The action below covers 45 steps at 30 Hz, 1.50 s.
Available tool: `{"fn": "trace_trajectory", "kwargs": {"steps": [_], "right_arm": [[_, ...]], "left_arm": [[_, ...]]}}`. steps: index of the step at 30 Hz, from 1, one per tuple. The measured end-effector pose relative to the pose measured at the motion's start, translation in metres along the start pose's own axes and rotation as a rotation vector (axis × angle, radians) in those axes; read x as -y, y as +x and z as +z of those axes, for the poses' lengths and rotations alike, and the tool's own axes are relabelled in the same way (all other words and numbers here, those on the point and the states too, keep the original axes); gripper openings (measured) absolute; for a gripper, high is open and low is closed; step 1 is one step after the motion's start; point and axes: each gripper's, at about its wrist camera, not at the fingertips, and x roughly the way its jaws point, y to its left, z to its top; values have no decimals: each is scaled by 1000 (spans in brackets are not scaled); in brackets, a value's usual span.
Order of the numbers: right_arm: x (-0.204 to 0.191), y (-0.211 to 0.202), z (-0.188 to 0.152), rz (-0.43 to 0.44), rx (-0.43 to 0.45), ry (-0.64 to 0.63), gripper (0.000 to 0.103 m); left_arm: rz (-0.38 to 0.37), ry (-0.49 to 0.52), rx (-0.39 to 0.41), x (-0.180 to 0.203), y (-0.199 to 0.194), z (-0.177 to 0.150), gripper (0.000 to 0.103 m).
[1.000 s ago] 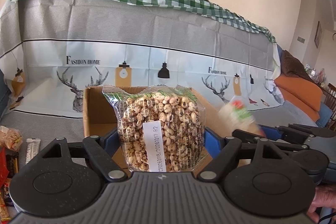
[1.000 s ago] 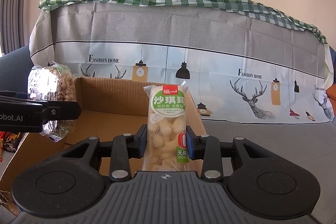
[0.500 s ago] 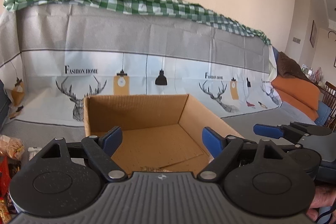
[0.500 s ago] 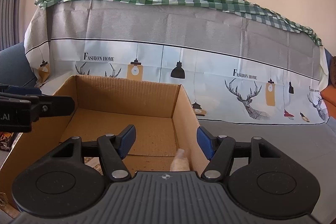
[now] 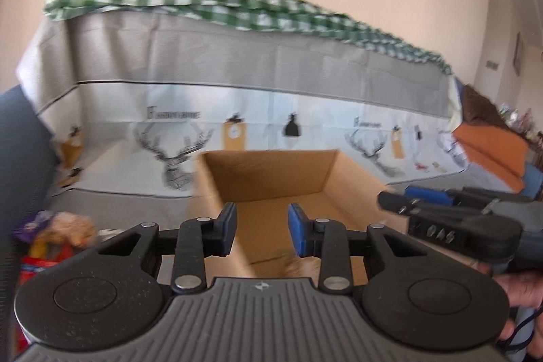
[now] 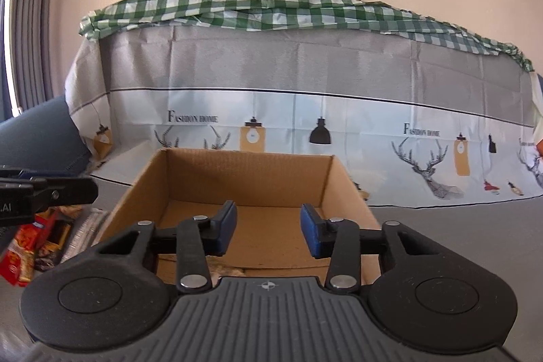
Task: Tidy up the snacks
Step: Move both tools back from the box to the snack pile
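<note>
At far left a heap of loose snacks (image 6: pixel 30 246) lies on the grey surface (image 6: pixel 458 226), just beside the cardboard box (image 6: pixel 244 178); red and orange wrappers show in the right wrist view, and the same heap (image 5: pixel 51 240) is blurred in the left one. The left tool (image 5: pixel 261 231) hangs over the box's left wall (image 5: pixel 217 202), jaws apart and holding nothing. The right tool (image 6: pixel 268 234) sits over the box's near edge, also apart and empty, facing the box's open inside.

The step in hand looks like going back for more. Swing the left tool toward the heap (it is nearest), pick one packet by its middle rather than a loose corner, and lift clear of the box wall before crossing.

A second ago each tool clamped a packet, puffed grains on the left, a green-labelled bar on the right. Half a second ago both had let go. Since then the jaws have narrowed and the left tool has swung leftward.
</note>
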Motion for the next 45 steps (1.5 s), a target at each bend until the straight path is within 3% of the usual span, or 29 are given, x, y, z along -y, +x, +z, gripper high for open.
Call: {"fn": "trace_trajectory", "kwargs": {"steps": [5,9,19,23,26,32,37,39,40,45], "right_arm": [[-25,-3,4,66,8,28,42],[-50,-1,6,124,9,43,42],[-124,4,-1,295,-13,47,42],[-152,9,-4,354,-25,27,42],[-168,15,-7,379,-51,8,42],[-186,33,-14,406,-120,14,42],[-202,52,-22,401,-178,2,42],[-206,62,-25,395,-205,9,42],[-208,67,-27,391,-220,16,42],[-218,94,-36,372,-293,50,42]], "left_arm": [[68,41,-89,-40,-17,2,37],[131,54,-80,-76,-43,6,37],[238,-294,-115,-150,-54,-4,38],[221,-396,-187,-172,-42,-15,38],[230,-445,-305,-188,-20,-36,38],[288,-394,-495,-199,21,-76,38],[310,-355,-491,-194,28,-78,38],[331,-316,-490,-190,29,-78,33],[348,-297,-490,-188,29,-77,21],[355,-353,-452,-198,24,-78,17]]}}
